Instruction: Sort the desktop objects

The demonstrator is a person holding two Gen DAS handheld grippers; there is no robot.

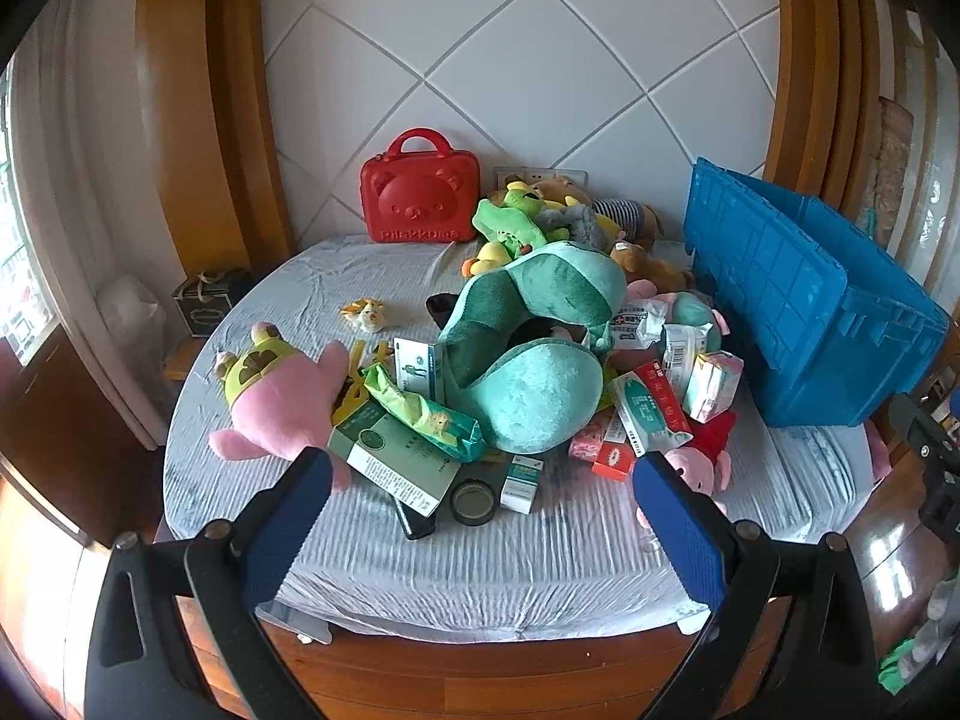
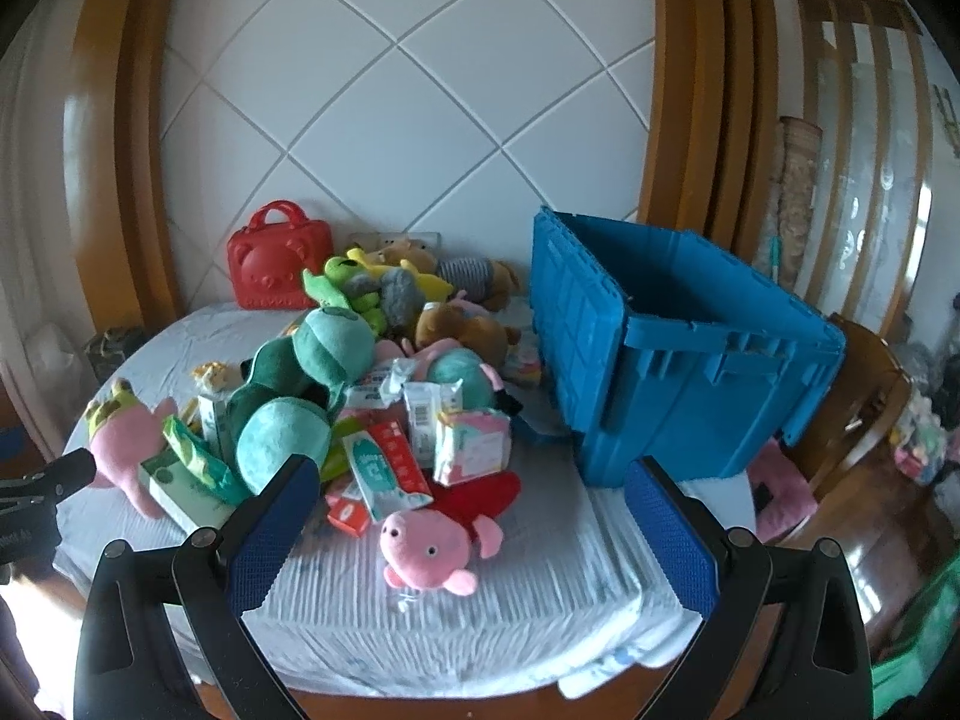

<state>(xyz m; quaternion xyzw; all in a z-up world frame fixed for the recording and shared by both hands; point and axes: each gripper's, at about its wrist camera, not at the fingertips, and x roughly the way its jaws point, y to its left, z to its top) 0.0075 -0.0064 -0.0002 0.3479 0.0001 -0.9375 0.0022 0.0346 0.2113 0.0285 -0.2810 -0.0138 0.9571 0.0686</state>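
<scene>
Both sets of tongs hang released above the near edge of the round tabletop [image 1: 420, 570] with its pale ribbed cloth, the left tongs [image 1: 483, 495] and the right tongs [image 2: 471, 495] each spread wide with nothing between the blue pads.

The pile to sort fills the middle of the tabletop. A teal and dark green plush neck pillow [image 1: 534, 348] curls through it, its long axis running from the near side toward the back wall. A pink plush toy with a yellow-green cap [image 1: 270, 396] lies flat at the pile's left, head pointing away from the tongs. Small cardboard medicine boxes [image 1: 648, 414] and soft tissue packs are scattered to the right, near the open blue plastic crate [image 2: 678, 372].

A red bear-faced carry case [image 1: 417, 192] stands upright against the tiled wall.

Only the right wrist view shows a pink pig plush [image 2: 429, 549] clearly, snout toward the camera; the left shows a small round dark tin [image 1: 474, 501], possibly a lid.
</scene>
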